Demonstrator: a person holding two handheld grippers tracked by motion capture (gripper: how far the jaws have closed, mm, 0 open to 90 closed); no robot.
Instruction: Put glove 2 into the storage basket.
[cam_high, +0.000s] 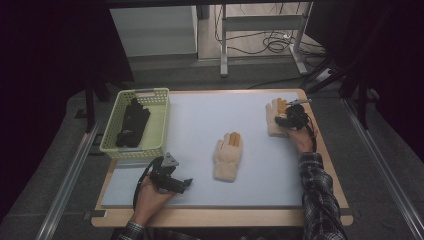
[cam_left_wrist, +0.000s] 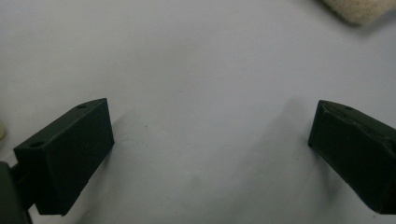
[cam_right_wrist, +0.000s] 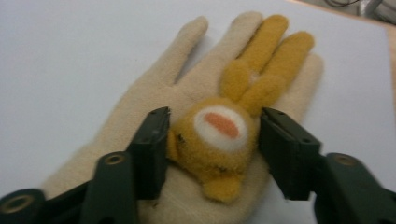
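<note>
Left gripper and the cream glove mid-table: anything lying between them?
Nothing: in the high view, bare blue mat separates the left gripper from that glove.

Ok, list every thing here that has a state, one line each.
left gripper: open, nothing between its jaws, over bare mat.
right gripper: jaws either side of the rabbit patch; contact unclear.
far glove: flat on the mat, fingers spread.
near glove: flat, untouched.
basket: upright, holding black gloves.

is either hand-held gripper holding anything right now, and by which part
The left hand-held gripper holds nothing. The right hand-held gripper straddles the rabbit face on the cream glove; whether its pads press yet cannot be told.
</note>
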